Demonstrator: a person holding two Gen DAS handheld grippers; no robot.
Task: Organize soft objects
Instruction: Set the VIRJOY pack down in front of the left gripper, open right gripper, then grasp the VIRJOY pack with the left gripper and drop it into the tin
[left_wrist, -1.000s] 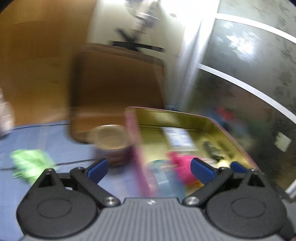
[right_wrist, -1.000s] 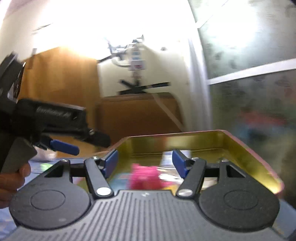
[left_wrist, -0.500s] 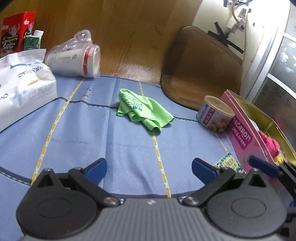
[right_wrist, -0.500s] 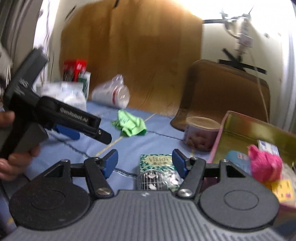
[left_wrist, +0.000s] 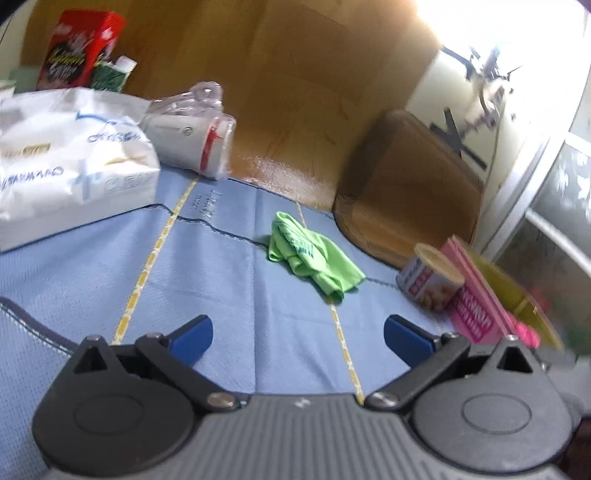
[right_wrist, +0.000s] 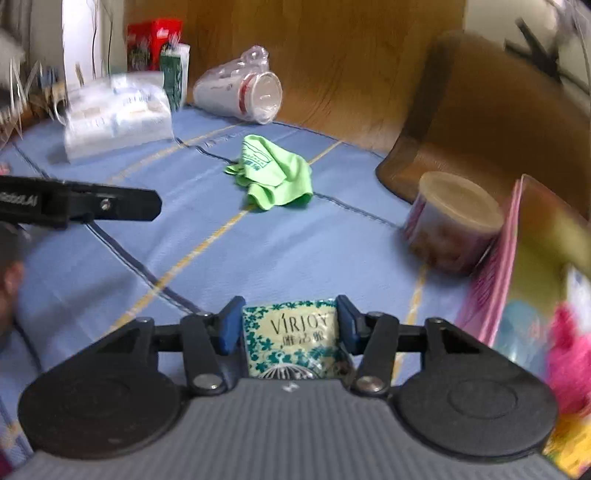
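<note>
A crumpled green cloth (left_wrist: 314, 258) lies on the blue mat, ahead of my left gripper (left_wrist: 297, 338), which is open and empty above the mat. The cloth also shows in the right wrist view (right_wrist: 275, 171). My right gripper (right_wrist: 290, 328) is low over a green-and-white tissue pack (right_wrist: 291, 338); its blue pads stand at the pack's two sides, and whether they press it I cannot tell. A pink soft object (right_wrist: 570, 354) lies in the pink tin box (right_wrist: 495, 273) at the right.
A round snack tub (right_wrist: 452, 221) stands against the tin box. A wrapped stack of paper cups (left_wrist: 192, 133) lies on its side at the back. A large white tissue package (left_wrist: 70, 162) sits at the left, with red and green cartons (left_wrist: 77, 48) behind. A brown wooden tray (left_wrist: 410, 199) leans at the back right.
Both grippers swung left from the tin box to the mat. The right gripper came down over the tissue pack and its fingers closed in to the pack's sides.
</note>
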